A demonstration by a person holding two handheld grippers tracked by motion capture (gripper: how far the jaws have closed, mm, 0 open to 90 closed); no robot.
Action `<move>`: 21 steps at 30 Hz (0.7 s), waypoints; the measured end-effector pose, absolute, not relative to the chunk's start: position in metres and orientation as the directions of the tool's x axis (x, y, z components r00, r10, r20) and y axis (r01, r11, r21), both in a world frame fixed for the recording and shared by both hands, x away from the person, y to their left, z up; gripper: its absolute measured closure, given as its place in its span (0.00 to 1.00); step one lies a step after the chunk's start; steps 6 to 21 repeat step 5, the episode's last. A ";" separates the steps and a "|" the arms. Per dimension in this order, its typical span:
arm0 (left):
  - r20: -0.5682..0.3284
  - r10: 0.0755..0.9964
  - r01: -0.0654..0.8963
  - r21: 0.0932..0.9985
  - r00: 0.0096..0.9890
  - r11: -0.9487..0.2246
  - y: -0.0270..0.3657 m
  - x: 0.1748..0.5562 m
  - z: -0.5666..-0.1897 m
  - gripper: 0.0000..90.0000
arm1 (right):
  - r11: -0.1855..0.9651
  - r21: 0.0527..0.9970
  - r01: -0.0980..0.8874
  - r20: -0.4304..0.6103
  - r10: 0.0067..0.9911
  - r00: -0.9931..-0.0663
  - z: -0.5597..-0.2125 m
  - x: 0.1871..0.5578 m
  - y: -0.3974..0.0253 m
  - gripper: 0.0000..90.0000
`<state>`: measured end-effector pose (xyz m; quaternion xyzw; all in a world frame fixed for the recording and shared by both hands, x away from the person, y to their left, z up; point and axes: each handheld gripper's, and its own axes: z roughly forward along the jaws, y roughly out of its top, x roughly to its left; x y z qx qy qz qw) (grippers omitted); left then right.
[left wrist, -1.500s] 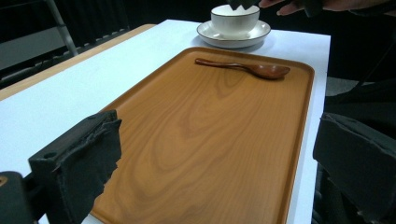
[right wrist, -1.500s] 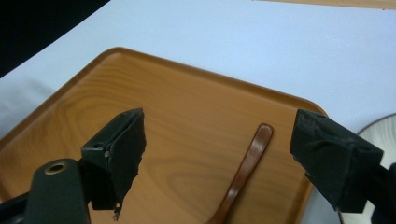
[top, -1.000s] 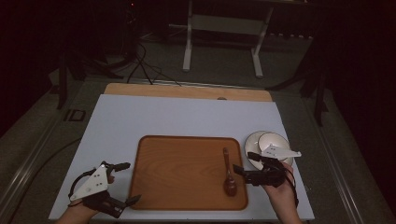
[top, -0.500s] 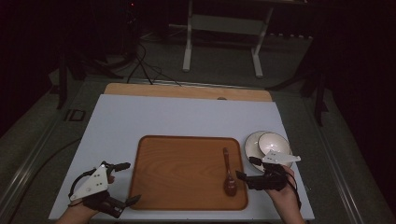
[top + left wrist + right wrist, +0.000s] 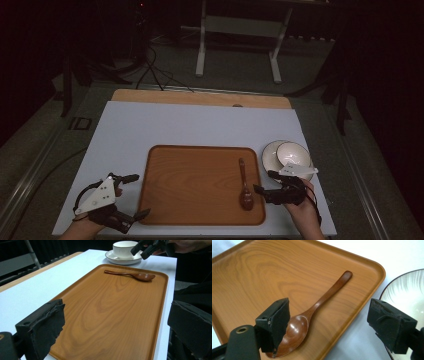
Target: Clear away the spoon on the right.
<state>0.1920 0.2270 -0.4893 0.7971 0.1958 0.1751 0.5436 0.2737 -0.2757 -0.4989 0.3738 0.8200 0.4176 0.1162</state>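
Right gripper (image 5: pixel 327 322) hovers low with its 2 jaws spread wide — the wooden spoon (image 5: pixel 312 312) lies on the tray (image 5: pixel 249 277), bowl nearest, handle running away toward the far rim (left gripper (image 5: pixel 131 196) open too, well apart).

In my right gripper view, one jaw covers part of the bowl of the wooden spoon (image 5: pixel 312 315), and the bottom edge cuts its tip. The saucer (image 5: pixel 404 287) is cut by the right edge there, so I cannot see the cup. In my left gripper view, the lower edge cuts the near corner of the tray (image 5: pixel 160 322), and the top edge cuts my right gripper (image 5: pixel 143 248).
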 end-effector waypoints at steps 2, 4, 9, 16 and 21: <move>0.068 0.502 0.121 0.935 0.862 -0.335 0.227 0.192 -0.489 0.02 | 0.372 0.770 0.518 0.121 0.712 -0.692 -0.499 0.274 -0.276 0.20; 0.069 0.502 0.121 0.934 0.862 -0.336 0.227 0.192 -0.489 0.02 | 0.376 0.767 0.520 0.119 0.714 -0.690 -0.499 0.274 -0.276 0.20; 0.069 0.503 0.121 0.934 0.862 -0.335 0.227 0.192 -0.489 0.02 | 0.373 0.768 0.520 0.120 0.714 -0.690 -0.499 0.274 -0.275 0.20; 0.069 0.503 0.121 0.934 0.862 -0.335 0.227 0.192 -0.489 0.02 | 0.373 0.768 0.520 0.120 0.714 -0.690 -0.499 0.274 -0.275 0.20; 0.069 0.503 0.121 0.934 0.862 -0.335 0.227 0.192 -0.489 0.02 | 0.373 0.768 0.520 0.120 0.714 -0.690 -0.499 0.274 -0.275 0.20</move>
